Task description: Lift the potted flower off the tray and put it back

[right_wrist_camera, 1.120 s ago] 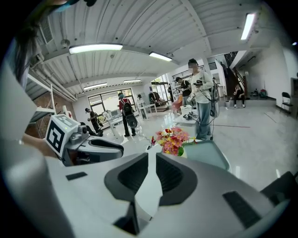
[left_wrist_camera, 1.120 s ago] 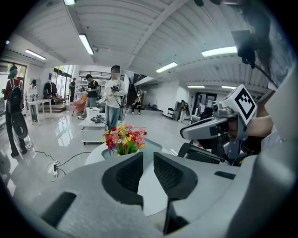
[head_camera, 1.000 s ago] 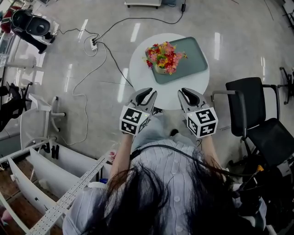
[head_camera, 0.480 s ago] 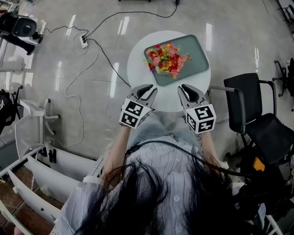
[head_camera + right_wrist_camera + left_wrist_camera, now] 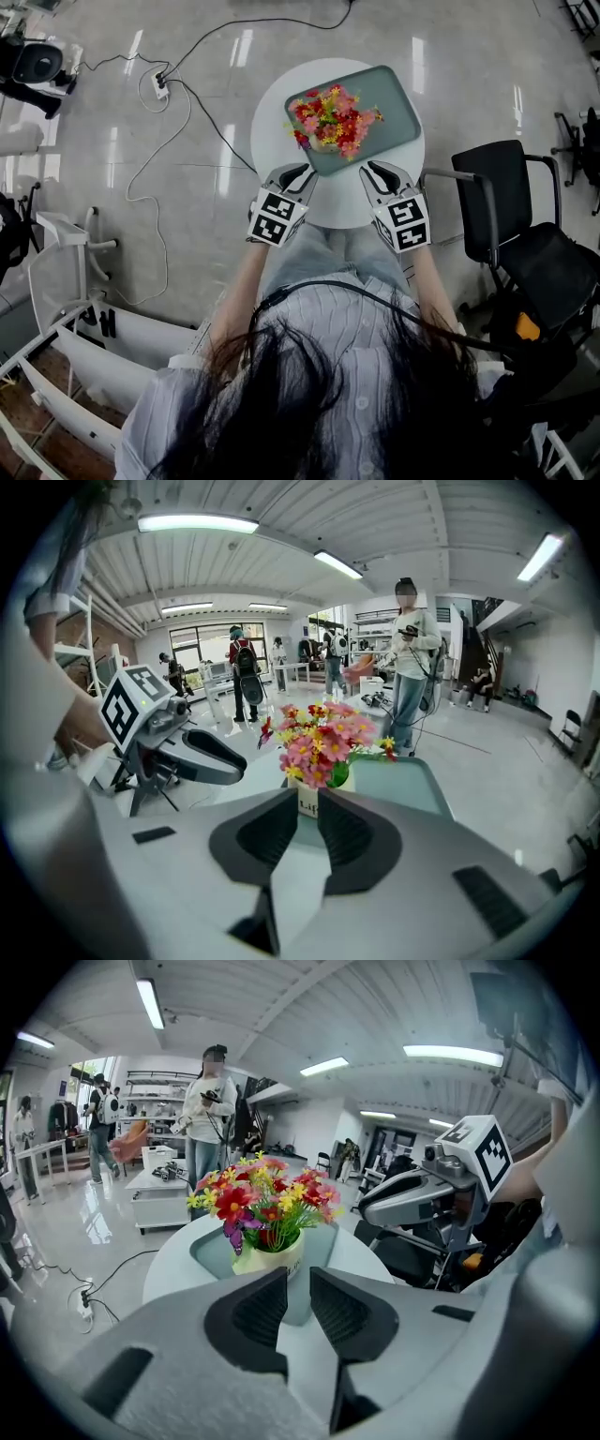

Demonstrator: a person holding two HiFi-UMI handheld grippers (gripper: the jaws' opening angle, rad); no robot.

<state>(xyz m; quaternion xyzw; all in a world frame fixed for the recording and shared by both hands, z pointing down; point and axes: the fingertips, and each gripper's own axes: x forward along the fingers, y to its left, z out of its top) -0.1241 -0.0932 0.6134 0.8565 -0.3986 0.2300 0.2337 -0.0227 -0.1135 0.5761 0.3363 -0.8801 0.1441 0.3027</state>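
Note:
The potted flower (image 5: 330, 116), a pale pot holding red, pink and yellow blooms, stands on the left part of a grey-green tray (image 5: 394, 103) on a small round white table (image 5: 272, 141). Both grippers hover at the table's near edge, short of the tray. My left gripper (image 5: 302, 172) is shut and empty, below and left of the pot. My right gripper (image 5: 373, 170) is shut and empty, below and right of it. The left gripper view shows the flower (image 5: 267, 1206) just beyond the jaws. In the right gripper view the flower (image 5: 323, 738) also stands ahead.
A black chair (image 5: 511, 216) stands close to the table's right side. Cables (image 5: 178, 103) and a power strip (image 5: 157, 84) lie on the floor to the left. White frames (image 5: 75, 272) fill the lower left. A person (image 5: 208, 1110) stands in the background.
Both grippers have moved forward and down towards the table's near edge, closer to the tray. Their jaws stay shut. The flower pot has not moved on the tray.

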